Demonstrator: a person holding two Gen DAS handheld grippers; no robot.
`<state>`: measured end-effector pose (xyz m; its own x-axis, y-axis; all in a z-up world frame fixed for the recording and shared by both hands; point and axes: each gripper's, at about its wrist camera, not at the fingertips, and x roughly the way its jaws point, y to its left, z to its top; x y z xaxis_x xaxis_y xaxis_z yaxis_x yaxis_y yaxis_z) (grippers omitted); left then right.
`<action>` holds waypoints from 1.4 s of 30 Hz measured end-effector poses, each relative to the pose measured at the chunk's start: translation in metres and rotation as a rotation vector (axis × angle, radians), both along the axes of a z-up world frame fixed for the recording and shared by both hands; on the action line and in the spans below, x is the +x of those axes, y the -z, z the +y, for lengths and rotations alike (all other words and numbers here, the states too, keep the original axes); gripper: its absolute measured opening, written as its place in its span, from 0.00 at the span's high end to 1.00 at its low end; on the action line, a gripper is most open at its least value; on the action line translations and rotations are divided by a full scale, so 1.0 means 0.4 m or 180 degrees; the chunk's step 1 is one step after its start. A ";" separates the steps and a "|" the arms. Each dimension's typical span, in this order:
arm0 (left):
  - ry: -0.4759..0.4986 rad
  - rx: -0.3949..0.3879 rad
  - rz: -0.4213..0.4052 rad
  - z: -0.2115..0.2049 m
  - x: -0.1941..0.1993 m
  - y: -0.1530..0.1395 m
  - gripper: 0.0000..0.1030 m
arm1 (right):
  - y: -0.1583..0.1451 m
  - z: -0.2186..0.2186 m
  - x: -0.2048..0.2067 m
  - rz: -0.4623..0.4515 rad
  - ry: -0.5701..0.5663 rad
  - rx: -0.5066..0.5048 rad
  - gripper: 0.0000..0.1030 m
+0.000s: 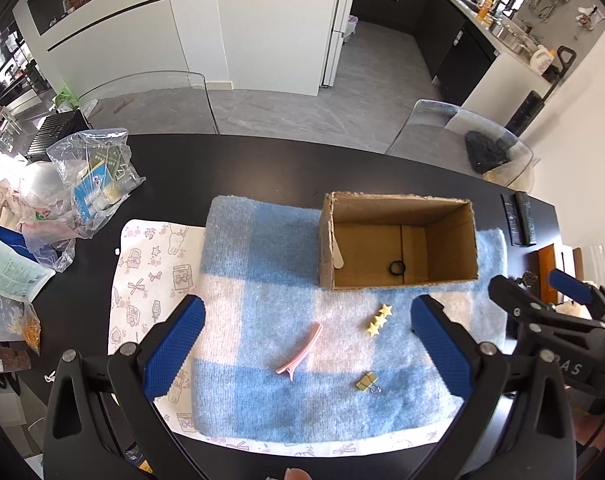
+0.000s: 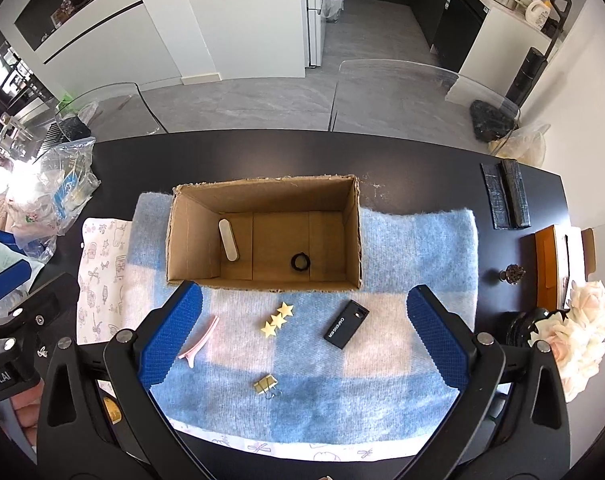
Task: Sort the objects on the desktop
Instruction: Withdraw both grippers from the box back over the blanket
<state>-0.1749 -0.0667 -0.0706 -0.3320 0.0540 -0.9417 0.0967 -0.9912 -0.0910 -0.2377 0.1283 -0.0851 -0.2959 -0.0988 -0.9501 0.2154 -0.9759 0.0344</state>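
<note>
Two hand-held grippers, left [image 1: 308, 330] and right [image 2: 304, 320], spread wide, empty, above blue towel [image 2: 402, 240], cardboard box [image 2: 352, 232].

Box [image 2: 262, 232] on towel [image 2: 422, 248] — ring [image 2: 300, 262] inside, star clip [image 2: 277, 319], binder clip [image 2: 267, 385] in front

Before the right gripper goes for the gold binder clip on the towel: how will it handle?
The binder clip is small and looks like metal, so probably light and stiff. It lies flat on the fuzzy blue towel, so it should neither roll nor slide much. Its wire handle sticks out loose and may swing. The right gripper fingers stand wide open.
</note>
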 end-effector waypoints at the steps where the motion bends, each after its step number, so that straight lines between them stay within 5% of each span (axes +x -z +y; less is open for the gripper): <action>1: 0.0012 0.0001 0.0009 0.005 0.016 -0.008 0.00 | -0.009 0.006 0.012 0.0007 0.0010 0.0001 0.00; 22: 0.0084 0.0019 0.0083 0.059 0.327 -0.087 0.00 | -0.137 0.111 0.372 0.0104 0.0037 -0.0103 0.00; 42: 0.0169 0.0095 -0.0050 0.096 0.405 -0.059 0.00 | -0.136 0.196 0.440 0.0084 0.0236 -0.0242 0.00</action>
<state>-0.0129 -0.0284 -0.0469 -0.3132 0.0994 -0.9445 0.0457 -0.9918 -0.1195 -0.0615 0.2065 -0.0308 -0.3300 -0.1471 -0.9325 0.1445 -0.9840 0.1041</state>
